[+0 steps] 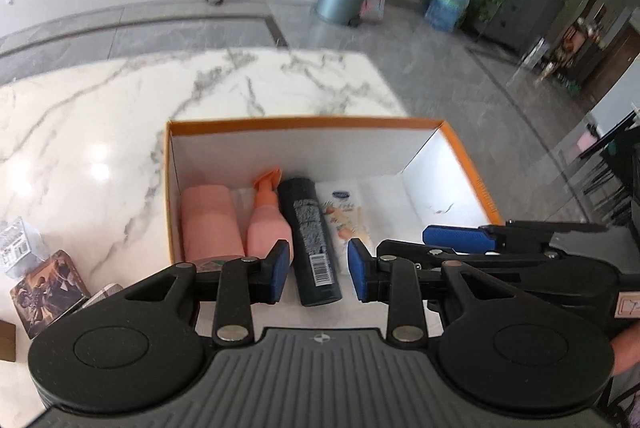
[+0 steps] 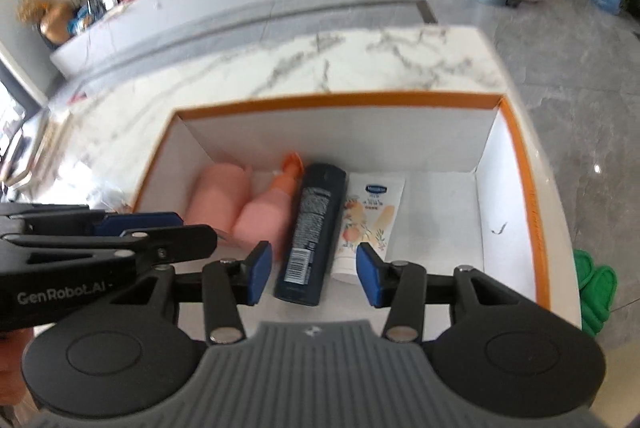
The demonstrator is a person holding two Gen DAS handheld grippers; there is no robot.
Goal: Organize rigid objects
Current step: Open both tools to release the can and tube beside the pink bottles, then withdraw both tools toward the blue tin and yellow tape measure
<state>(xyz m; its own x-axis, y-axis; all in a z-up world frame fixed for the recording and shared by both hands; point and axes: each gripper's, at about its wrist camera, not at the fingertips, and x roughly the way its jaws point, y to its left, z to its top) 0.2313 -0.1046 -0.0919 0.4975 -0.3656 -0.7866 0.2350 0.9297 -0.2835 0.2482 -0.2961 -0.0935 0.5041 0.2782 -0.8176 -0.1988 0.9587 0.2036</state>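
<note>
Four items already lie side by side in the orange-rimmed box [image 1: 452, 140]: a pink cylinder [image 1: 210, 220], a pink spray bottle [image 1: 266, 224], a black bottle [image 1: 312, 240] and a white lotion tube [image 1: 348, 216], with bare floor at the box's 3 o'clock end. Judging by that, packing is well along. Left on the marble table [image 1: 120, 108] at 8 o'clock of the box are a picture-printed tin [image 1: 48, 292] and a clear block [image 1: 16, 244], both cut off by the frame edge.

The left gripper [image 1: 318, 266] is empty with its jaws drawn narrow, as far as the view tells. The right gripper [image 2: 314, 270] stands partly apart and grips nothing. The right wrist view is blurred, so labels stay unreadable.
</note>
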